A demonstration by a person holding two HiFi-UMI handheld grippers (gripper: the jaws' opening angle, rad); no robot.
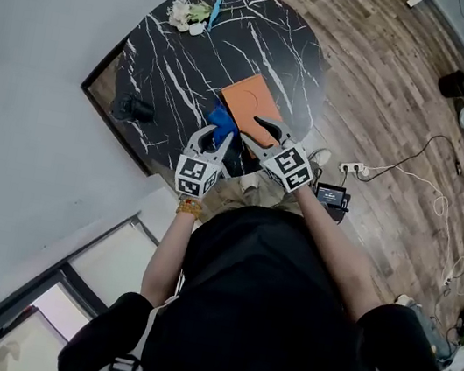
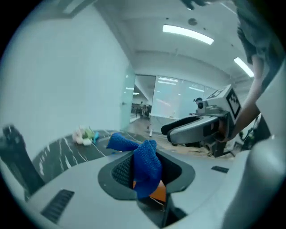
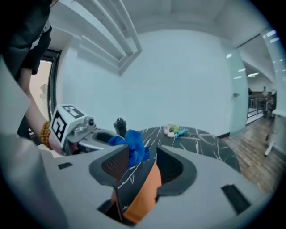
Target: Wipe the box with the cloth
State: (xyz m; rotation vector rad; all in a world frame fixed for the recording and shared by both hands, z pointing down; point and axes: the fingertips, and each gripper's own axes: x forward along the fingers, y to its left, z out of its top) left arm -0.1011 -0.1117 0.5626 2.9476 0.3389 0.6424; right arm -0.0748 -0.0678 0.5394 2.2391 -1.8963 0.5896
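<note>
L tool point(image 1: 212, 138): 1 cloth point(image 2: 145, 165); R tool point(image 1: 261, 134): 1 box point(image 1: 248, 101).

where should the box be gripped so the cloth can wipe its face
Probably by its thin near edge, coming in from the person's side with the jaws across its thickness. The box is flat and wide, so only an edge fits, and this leaves the broad face free for the cloth. The right gripper holds it so.
</note>
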